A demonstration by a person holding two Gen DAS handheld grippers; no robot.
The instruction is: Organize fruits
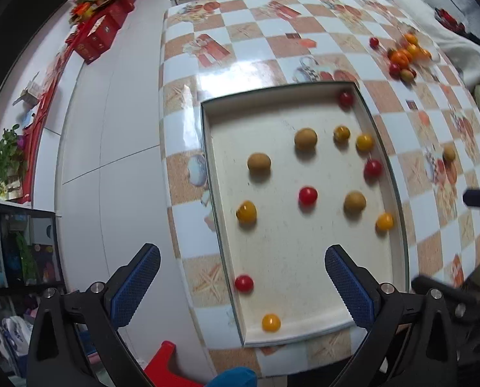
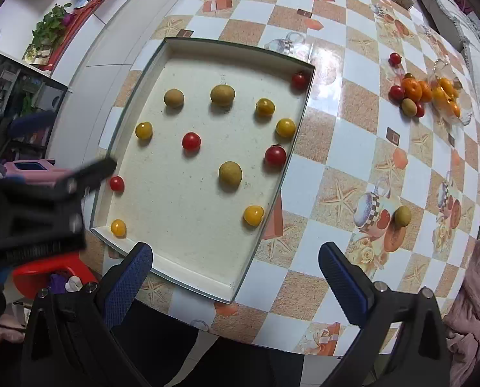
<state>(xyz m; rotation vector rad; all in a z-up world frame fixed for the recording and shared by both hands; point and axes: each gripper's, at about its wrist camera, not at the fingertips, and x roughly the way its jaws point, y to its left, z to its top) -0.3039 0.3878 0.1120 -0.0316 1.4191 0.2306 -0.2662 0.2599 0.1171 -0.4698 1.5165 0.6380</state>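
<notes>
Both your left gripper (image 1: pixel 242 285) and right gripper (image 2: pixel 235 282) hang above the tabletop (image 2: pixel 352 148) with jaws spread wide, holding nothing. Right of the tray (image 2: pixel 273 208) lies 1 loose brown fruit (image 2: pixel 402 216), nearer your right jaws. Beyond it, far right of the tray, sits the fruit pile (image 2: pixel 425 95).

checkered tablecloth (image 2: pixel 346 148) | red boxes (image 1: pixel 101 37) on floor | potted plant (image 1: pixel 9 154) | red stool (image 2: pixel 46 272)
</notes>
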